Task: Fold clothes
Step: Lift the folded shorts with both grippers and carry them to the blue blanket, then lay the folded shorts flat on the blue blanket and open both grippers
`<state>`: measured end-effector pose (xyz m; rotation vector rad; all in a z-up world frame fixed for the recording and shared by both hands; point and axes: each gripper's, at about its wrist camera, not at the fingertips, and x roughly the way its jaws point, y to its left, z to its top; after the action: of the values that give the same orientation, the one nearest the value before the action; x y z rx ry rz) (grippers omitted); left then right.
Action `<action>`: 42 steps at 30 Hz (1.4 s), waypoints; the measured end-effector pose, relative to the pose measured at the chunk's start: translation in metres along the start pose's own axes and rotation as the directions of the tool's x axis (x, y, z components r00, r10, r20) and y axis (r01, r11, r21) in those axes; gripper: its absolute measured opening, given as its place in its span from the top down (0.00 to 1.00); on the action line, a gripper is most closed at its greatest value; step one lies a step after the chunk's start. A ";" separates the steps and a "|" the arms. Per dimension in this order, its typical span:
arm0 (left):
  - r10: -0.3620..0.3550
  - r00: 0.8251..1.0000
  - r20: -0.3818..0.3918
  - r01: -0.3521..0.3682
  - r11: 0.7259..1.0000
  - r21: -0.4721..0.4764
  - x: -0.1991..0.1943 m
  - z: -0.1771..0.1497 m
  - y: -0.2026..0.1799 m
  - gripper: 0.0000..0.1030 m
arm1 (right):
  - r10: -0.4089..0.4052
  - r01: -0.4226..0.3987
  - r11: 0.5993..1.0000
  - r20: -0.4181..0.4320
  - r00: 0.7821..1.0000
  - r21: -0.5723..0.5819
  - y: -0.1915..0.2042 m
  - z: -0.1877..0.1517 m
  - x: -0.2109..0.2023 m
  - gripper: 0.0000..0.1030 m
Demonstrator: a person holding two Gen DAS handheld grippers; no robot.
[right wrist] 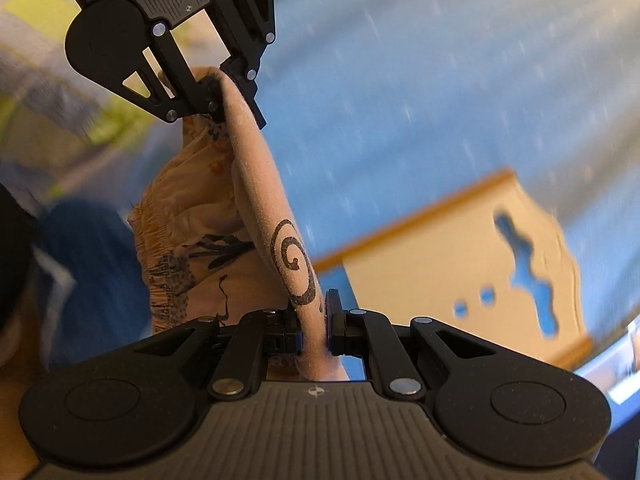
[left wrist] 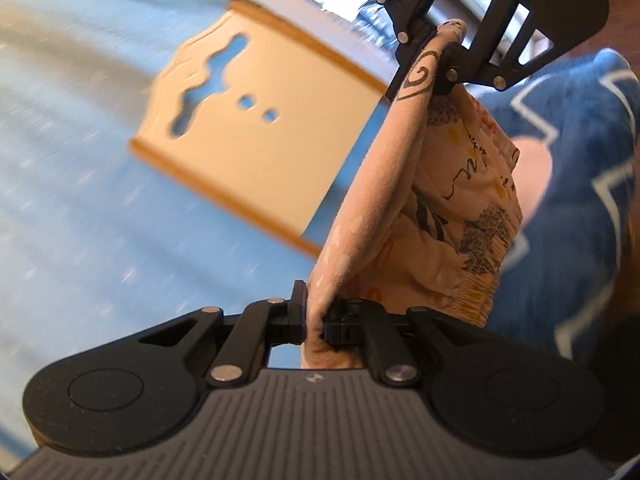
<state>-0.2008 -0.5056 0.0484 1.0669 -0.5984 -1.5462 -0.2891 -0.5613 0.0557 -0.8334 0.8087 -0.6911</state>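
A peach garment (left wrist: 372, 196) with black spiral and plant prints and a gathered waistband hangs stretched in the air between both grippers. My left gripper (left wrist: 314, 320) is shut on one end of its edge. The right gripper (left wrist: 442, 46), seen at the top of the left wrist view, pinches the other end. In the right wrist view my right gripper (right wrist: 314, 328) is shut on the same garment (right wrist: 264, 184), and the left gripper (right wrist: 226, 92) holds its far end at upper left. The rest of the cloth droops below the taut edge.
A blue speckled sheet (left wrist: 80, 200) covers the surface below. A pale wooden board (left wrist: 256, 128) with cut-out holes and orange edges lies over it, also seen as the board (right wrist: 452, 276). A person's blue patterned clothing (left wrist: 580, 184) is close beside the garment. Both views are motion-blurred.
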 end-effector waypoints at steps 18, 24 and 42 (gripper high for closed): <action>-0.301 0.952 -0.057 0.305 0.947 0.097 0.116 -0.005 -0.124 0.88 | 0.135 -0.137 0.991 -0.203 0.970 0.003 0.099 -0.122 0.047 0.86; -0.252 0.967 -0.047 0.256 0.958 0.130 0.103 -0.021 -0.121 0.83 | 0.093 -0.090 0.996 -0.226 0.970 0.022 0.092 -0.136 0.020 0.72; -0.301 0.951 -0.069 0.307 0.947 0.097 0.086 -0.031 -0.128 0.94 | 0.157 -0.129 0.985 -0.271 0.950 0.116 0.099 -0.142 0.020 0.89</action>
<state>-0.2357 -0.5481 -0.0988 1.3265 -0.5005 -1.7605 -0.3763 -0.5792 -0.0940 -0.5886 1.0707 -0.7218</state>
